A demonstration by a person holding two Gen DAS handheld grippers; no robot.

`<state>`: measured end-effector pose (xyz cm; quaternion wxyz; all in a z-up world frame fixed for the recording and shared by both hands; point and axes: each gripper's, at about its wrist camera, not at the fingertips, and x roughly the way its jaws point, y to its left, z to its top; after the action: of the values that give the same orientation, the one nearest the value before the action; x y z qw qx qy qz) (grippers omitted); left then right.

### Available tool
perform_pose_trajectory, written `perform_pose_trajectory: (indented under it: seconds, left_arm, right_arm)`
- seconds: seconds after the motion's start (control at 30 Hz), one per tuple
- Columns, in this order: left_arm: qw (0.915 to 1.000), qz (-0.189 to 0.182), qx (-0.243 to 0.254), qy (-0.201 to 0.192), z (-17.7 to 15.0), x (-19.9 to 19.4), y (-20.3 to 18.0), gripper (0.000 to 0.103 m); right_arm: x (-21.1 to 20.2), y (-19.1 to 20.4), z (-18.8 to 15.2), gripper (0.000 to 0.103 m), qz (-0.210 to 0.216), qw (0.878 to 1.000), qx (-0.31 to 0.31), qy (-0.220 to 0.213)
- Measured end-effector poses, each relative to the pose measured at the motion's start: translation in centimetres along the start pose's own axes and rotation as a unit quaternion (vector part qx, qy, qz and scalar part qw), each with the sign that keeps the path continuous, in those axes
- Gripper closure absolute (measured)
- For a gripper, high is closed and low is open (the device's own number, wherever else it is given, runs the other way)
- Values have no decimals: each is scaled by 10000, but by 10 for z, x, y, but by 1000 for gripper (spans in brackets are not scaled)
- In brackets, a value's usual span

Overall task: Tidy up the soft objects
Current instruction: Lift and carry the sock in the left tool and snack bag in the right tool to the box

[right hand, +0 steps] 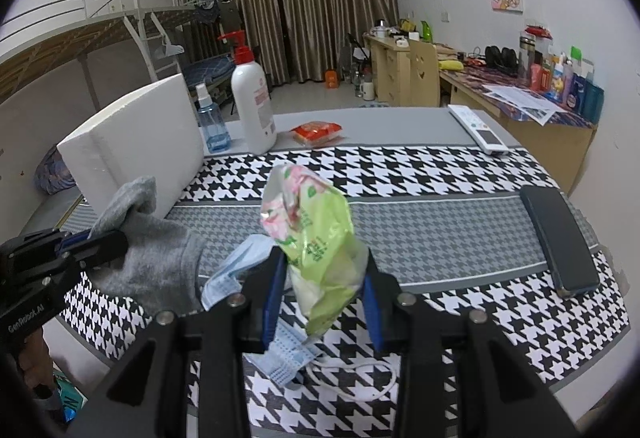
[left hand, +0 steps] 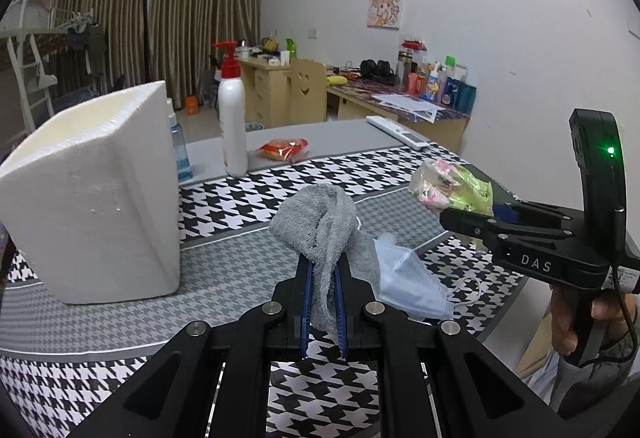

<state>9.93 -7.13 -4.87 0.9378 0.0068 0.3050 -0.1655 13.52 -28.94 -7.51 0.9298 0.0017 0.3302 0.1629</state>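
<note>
Both grippers, left gripper (left hand: 323, 270) and right gripper (right hand: 322, 278), tilt downward, gripping grey towel (left hand: 316, 222) and green packet (right hand: 316, 238).

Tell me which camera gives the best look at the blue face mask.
The left wrist view: the blue face mask lies on the table beside the grey towel, most of its pleated body showing. In the right wrist view the right gripper and its green packet cover its middle, leaving only parts and the ear loop.

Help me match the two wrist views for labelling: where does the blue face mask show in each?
Left wrist view: the blue face mask lies on the cloth at lower centre-right, just right of the grey towel.
Right wrist view: the mask lies at lower centre-left, partly hidden by the right gripper.
Shared landmark: the white pump bottle at the table's far side.
</note>
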Motion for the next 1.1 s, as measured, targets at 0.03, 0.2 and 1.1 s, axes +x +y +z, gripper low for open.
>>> perform_pose_trajectory:
  seconds: [0.03, 0.2, 1.1]
  left_arm:
    - [10000, 22, 2, -24, 0, -2, 0, 92]
    - [9999, 118, -21, -94, 1, -7, 4, 92]
    - [9970, 600, -77, -479, 20, -32, 24, 92]
  right_arm:
    - [-1, 1, 0, 63, 25, 10000, -12, -14]
    - [-5, 6, 1, 63, 77, 9999, -68, -82]
    - [-17, 27, 21, 63, 295, 9980, -320, -460]
